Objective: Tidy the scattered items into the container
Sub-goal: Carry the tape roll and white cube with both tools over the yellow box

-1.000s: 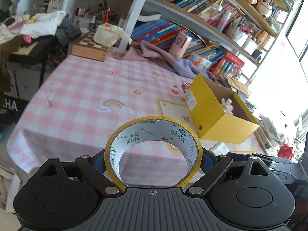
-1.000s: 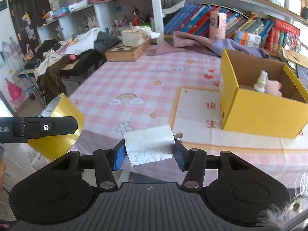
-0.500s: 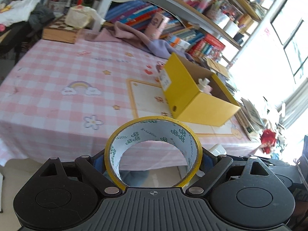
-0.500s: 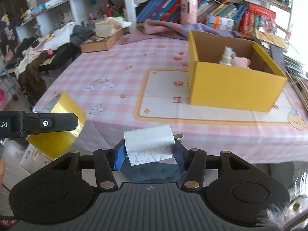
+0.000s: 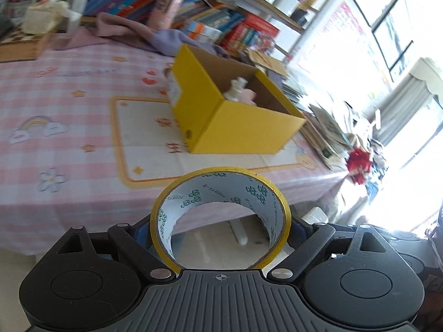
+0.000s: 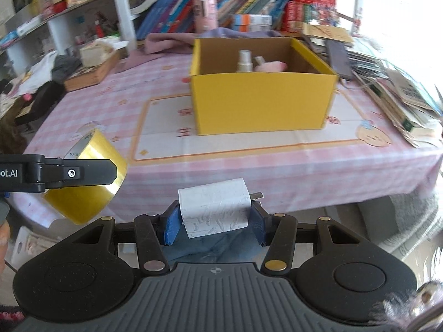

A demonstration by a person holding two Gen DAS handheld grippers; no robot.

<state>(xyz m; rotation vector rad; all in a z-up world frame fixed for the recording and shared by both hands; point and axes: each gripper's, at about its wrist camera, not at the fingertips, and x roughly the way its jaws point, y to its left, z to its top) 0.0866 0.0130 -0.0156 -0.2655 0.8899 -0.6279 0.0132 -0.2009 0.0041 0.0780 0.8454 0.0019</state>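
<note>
Left gripper (image 5: 220,225) clamps the yellow tape roll (image 5: 220,218) by its sides, held off the counter's (image 6: 277,160) near edge, short of the yellow box (image 6: 263,105). Right gripper (image 6: 214,220) pinches a white charger block (image 6: 214,206) in front of that box, which holds a small bottle (image 6: 245,61).

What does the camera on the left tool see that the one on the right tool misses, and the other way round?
Only the left wrist view shows the tape roll's printed white inner face, gripped by the left tool, and the bright window.

Only the right wrist view shows the white charger plug clamped in the right tool, the tape's glossy yellow outside, and the wooden board at the table's far left.

Both show the yellow box on the pink checked tablecloth, a spray bottle and something pink inside, and bookshelves behind.
</note>
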